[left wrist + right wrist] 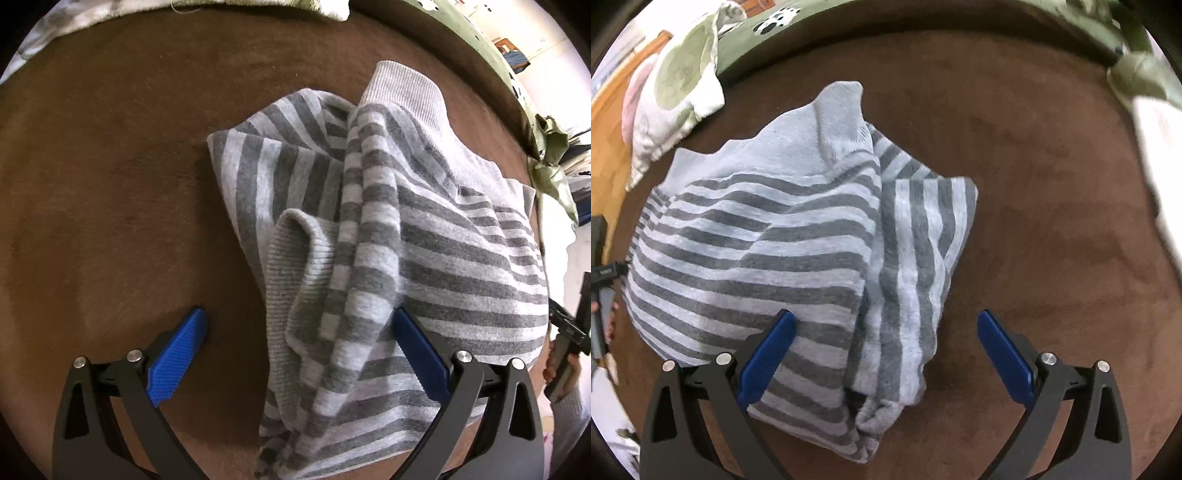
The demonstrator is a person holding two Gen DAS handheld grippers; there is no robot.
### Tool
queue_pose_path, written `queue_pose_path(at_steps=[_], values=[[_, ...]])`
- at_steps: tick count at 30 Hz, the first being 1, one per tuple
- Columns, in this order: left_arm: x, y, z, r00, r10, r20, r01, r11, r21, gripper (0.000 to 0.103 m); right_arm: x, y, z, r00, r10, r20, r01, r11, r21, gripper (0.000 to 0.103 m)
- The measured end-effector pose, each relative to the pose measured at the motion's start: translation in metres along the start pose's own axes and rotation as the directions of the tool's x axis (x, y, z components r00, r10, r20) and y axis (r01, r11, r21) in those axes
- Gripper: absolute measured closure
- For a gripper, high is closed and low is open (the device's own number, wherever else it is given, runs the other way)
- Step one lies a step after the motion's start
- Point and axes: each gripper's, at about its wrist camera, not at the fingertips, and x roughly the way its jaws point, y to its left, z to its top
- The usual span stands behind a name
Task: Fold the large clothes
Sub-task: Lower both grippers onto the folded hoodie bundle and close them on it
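**Striped sweater bunched up on the brown surface, both tongs wide open over it**

So the grey striped sweater point(388, 236) is lying in a loose heap on the brown surface point(110, 184), half folded with one sleeve draped across the body and a plain ribbed cuff point(306, 258) flopped over near the middle. A ribbed hem sticks up at the far end, away from both tongs.

Left tongs point(299, 339) are spread wide and hold nothing. The left blue pad point(177, 358) sits over bare brown surface, the right one is right at the edge of the sleeve, so the cuff and sleeve lie between the two pads. Can't tell if that right pad is actually touching the fabric.

Right tongs point(886, 343) are also as wide as they go, empty. Here it's mirrored: left pad point(768, 354) over the striped body, right pad over bare surface, with the folded sleeve end in the gap between them.

Beyond the sweater, past the far edge of the surface, there's a green blanket point(849, 14) and a white and green cloth point(676, 92)
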Motion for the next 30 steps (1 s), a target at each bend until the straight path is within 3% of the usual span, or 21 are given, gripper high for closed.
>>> queue_pose_path(at_steps=[5,11,20,22,27,29,30], values=[[0.003,0.006,0.006,1.000,-0.006,0.000,0.006,1.000,0.022,0.005,0.014,-0.013,0.002,0.995,0.094,-0.011,-0.094,0.994,0.058,0.006],[0.005,-0.011,0.007,1.000,-0.022,0.018,0.022,1.000,0.015,0.005,0.023,-0.014,0.004,0.993,0.115,-0.028,-0.113,0.992,0.056,0.004],[0.017,-0.022,0.022,0.993,-0.115,0.018,0.115,0.993,0.009,0.006,0.026,-0.007,0.009,0.989,0.147,-0.032,-0.146,0.989,0.039,0.004],[0.019,-0.024,0.025,0.990,-0.139,0.009,0.139,0.990,0.012,0.006,0.032,0.001,0.010,0.990,0.136,-0.038,-0.135,0.991,0.022,0.004],[0.029,-0.034,0.030,0.994,-0.110,-0.005,0.110,0.994,0.028,0.006,0.040,0.013,0.015,0.997,0.063,-0.044,-0.062,0.998,0.021,0.005],[0.030,-0.036,0.027,0.994,-0.105,0.018,0.105,0.994,0.026,0.007,0.039,0.019,0.014,0.999,0.026,-0.043,-0.026,1.000,0.010,0.011],[0.029,-0.037,0.024,0.995,-0.096,0.028,0.095,0.995,0.033,0.013,0.038,0.022,0.013,0.999,0.018,-0.039,-0.018,1.000,0.001,0.020]])
